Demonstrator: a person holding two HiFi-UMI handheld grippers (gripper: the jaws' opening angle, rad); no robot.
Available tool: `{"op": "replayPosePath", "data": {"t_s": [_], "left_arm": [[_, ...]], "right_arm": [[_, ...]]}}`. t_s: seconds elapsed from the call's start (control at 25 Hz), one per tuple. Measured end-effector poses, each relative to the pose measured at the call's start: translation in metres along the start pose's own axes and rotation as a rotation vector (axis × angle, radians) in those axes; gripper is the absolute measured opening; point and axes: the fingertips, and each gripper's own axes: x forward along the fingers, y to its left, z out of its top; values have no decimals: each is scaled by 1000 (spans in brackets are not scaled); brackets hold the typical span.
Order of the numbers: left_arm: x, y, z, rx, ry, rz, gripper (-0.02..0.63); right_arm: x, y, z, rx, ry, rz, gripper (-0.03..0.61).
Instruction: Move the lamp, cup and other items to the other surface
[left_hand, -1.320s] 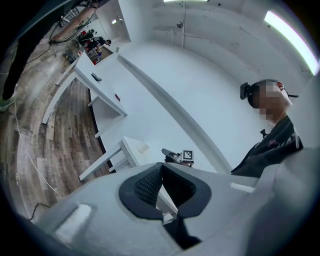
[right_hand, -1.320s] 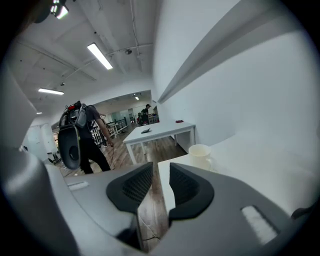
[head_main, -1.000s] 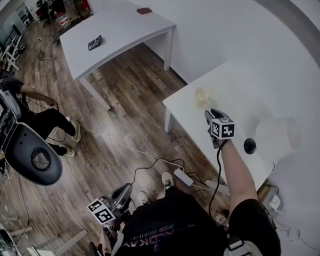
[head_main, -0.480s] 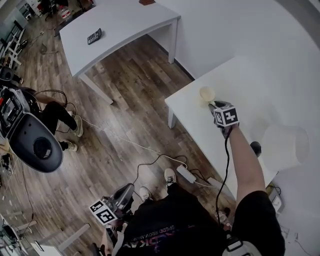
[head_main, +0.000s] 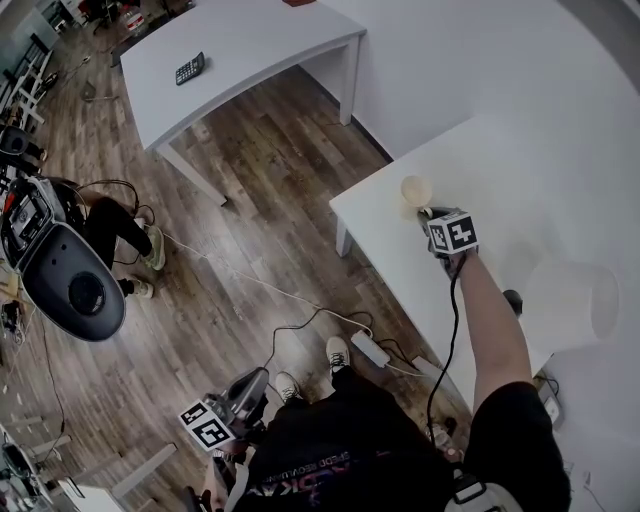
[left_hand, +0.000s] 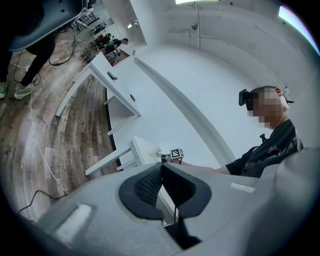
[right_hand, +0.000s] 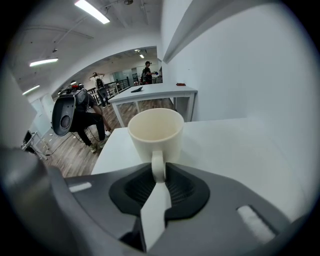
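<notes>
the cup (right_hand: 156, 132) is plain cream, round and upright, its open mouth showing an empty inside, with a looped handle turned straight toward the right hand-held gripper (right_hand: 158, 167). it stands on the near white counter (head_main: 390, 250), close to the corner that juts over the wooden floor (head_main: 250, 230). the right hand-held gripper's jaws have just been closing, and the handle sits between them with the black ribbed pads against its two sides. a lamp (head_main: 570, 303) with a pale shade stands further along the same counter. the left hand-held gripper (head_main: 250, 382) hangs low by the person's hip, jaws pressed together on nothing.
</notes>
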Motion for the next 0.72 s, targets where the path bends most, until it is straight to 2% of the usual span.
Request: {"op": "replayPosePath", "data": {"t_s": [0.04, 0.36, 0.72], "left_arm": [[1, 0, -1, -1, 1, 1, -3], [4, -4, -3, -7, -10, 5, -3], [3, -8, -7, 3, -19, 18, -3]], "right_arm": [[0, -1, 0, 4, -1, -1, 58], [-1, -5, 2, 47, -52, -43, 54], [-7, -2, 4, 113, -210, -108, 51]]}}
